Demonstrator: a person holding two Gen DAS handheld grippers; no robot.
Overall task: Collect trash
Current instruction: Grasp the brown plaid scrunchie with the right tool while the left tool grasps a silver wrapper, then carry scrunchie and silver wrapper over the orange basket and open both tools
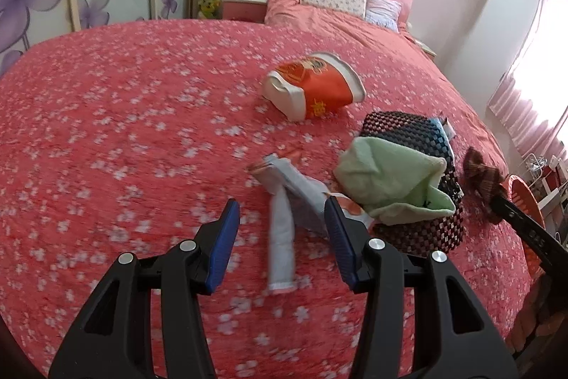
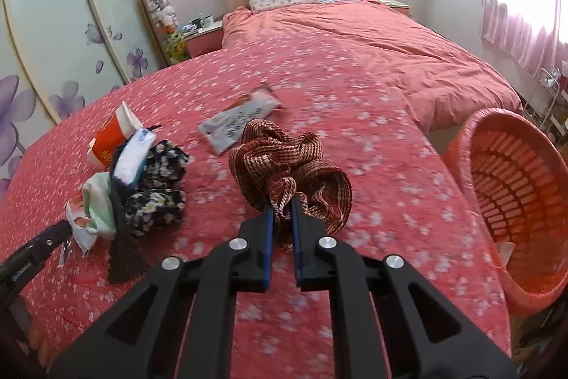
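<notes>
1. A crumpled brown striped woven cloth point(image 2: 284, 162) is clamped in the right gripper point(image 2: 282, 212), near the bed's point(image 2: 355, 87) right edge.
2. It is judged light, soft and floppy; a bunched fold is best pinched.
3. The left gripper point(image 1: 282, 212) is seen standing apart, empty, over a pale blue plastic wrapper point(image 1: 287, 194).
4. The orange slatted plastic basket point(image 2: 504, 180) beside that edge looks nearly empty; one pale scrap is glimpsed inside.

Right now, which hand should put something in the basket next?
The right. Its gripper is already shut on the brown cloth, and the basket sits just to its right. The left gripper is open with nothing gripped, over a wrapper.
</notes>
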